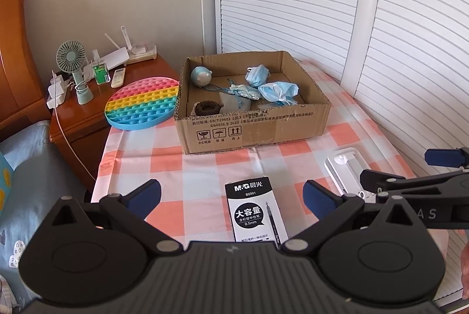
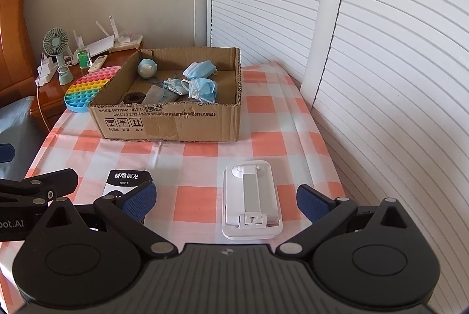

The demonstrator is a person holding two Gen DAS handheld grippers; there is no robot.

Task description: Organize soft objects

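An open cardboard box (image 1: pixel 252 125) (image 2: pixel 170 123) stands on the checked table. Inside lie two blue face masks (image 1: pixel 277 91) (image 2: pixel 202 88), a pale blue round toy (image 1: pixel 200 76) (image 2: pixel 147 68), a brown hair tie (image 1: pixel 207 108) (image 2: pixel 133 97) and a grey pouch (image 1: pixel 234 101). A rainbow pop mat (image 1: pixel 143 103) (image 2: pixel 86 90) leans against the box's left side. My left gripper (image 1: pixel 231 196) is open and empty over a black pen box (image 1: pixel 255 211) (image 2: pixel 126 180). My right gripper (image 2: pixel 225 201) is open and empty over a white phone stand (image 2: pixel 250 196) (image 1: pixel 346 167).
A wooden nightstand (image 1: pixel 88 114) at the left carries a small fan (image 1: pixel 74 71), a remote (image 1: pixel 118 77) and a router. White louvred doors (image 2: pixel 381 65) close off the right and back. A bed with blue bedding (image 1: pixel 26 167) lies at the left.
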